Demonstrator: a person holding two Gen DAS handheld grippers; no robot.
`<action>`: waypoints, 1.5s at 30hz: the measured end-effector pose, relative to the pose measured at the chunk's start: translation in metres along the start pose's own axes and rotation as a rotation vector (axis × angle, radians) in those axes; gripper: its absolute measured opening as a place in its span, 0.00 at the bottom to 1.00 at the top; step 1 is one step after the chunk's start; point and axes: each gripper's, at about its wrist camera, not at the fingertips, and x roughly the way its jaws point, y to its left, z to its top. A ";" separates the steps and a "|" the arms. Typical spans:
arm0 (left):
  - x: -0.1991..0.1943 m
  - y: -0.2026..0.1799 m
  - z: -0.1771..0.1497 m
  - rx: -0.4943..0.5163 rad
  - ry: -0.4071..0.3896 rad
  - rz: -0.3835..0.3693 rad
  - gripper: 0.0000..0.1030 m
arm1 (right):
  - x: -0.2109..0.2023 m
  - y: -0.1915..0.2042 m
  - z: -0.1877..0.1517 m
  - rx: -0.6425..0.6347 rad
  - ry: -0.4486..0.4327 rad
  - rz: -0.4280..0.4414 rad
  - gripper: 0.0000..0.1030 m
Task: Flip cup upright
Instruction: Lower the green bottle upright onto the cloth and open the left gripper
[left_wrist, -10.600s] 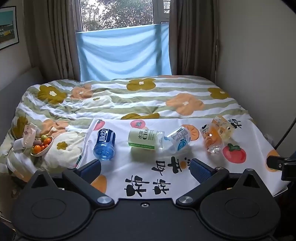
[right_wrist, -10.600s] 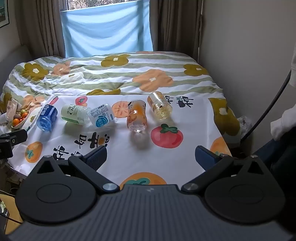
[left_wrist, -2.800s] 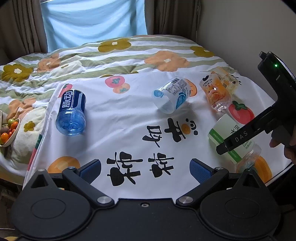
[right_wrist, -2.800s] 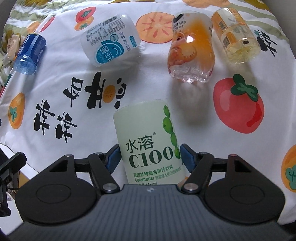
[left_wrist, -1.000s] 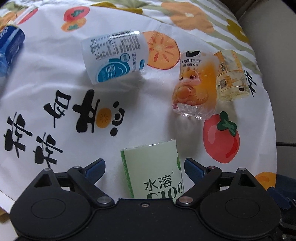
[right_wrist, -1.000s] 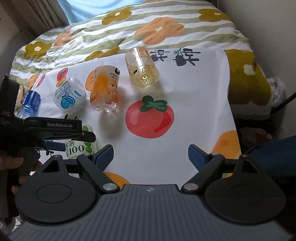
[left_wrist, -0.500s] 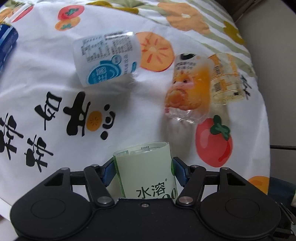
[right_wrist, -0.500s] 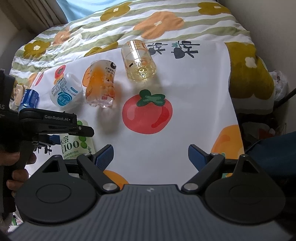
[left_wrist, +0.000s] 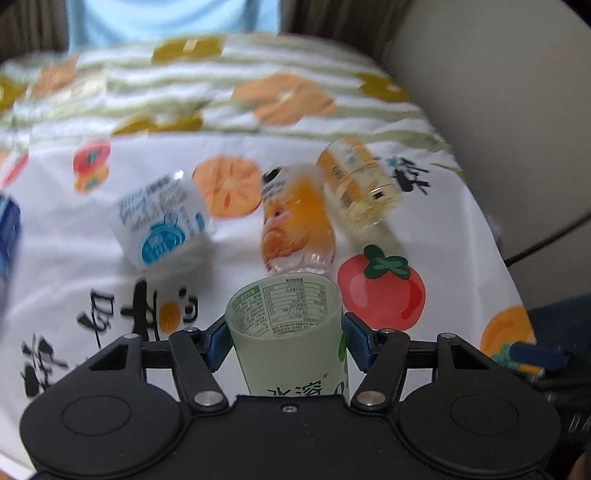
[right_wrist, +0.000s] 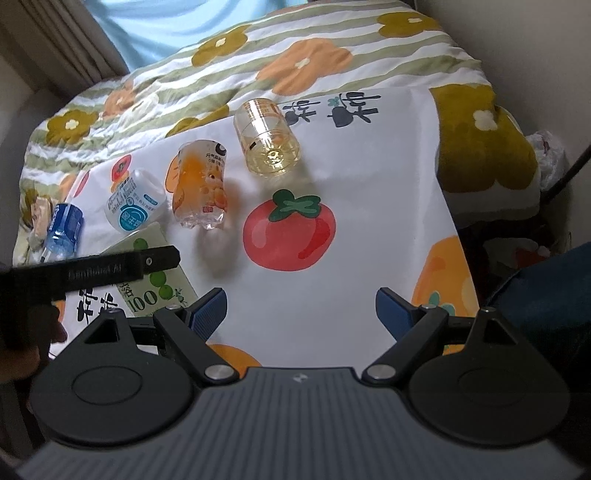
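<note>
My left gripper (left_wrist: 284, 341) is shut on the pale green cup (left_wrist: 288, 332), whose open mouth points away from the camera, up and forward. From the right wrist view the same green cup (right_wrist: 155, 284) shows tilted above the cloth's front left, partly hidden by the left gripper's black body (right_wrist: 92, 271). My right gripper (right_wrist: 300, 312) is open over bare white cloth, holding nothing. Still lying on their sides are the orange cup (right_wrist: 199, 192), the yellow clear cup (right_wrist: 267, 138), the white-and-blue cup (right_wrist: 135, 201) and the blue cup (right_wrist: 64, 229).
The white fruit-print cloth (right_wrist: 369, 166) covers the near part of a bed with a striped flower quilt (right_wrist: 295, 55). A wall runs along the right, with a dark cable (left_wrist: 546, 236) beside the bed. A hand (right_wrist: 22, 347) grips the left tool at lower left.
The left gripper closed on the green cup and has tipped upward with it, so the cup's open mouth now shows. The right gripper stayed open and shifted slightly.
</note>
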 end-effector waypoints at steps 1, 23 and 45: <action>-0.001 -0.003 -0.004 0.024 -0.031 0.008 0.65 | 0.000 -0.001 -0.002 0.003 -0.005 -0.004 1.00; -0.006 -0.017 -0.074 0.278 -0.437 0.076 0.65 | 0.011 0.006 -0.058 -0.053 -0.021 -0.058 1.00; -0.098 0.023 -0.053 0.151 -0.394 0.031 0.95 | -0.049 0.041 -0.046 -0.079 -0.112 -0.076 1.00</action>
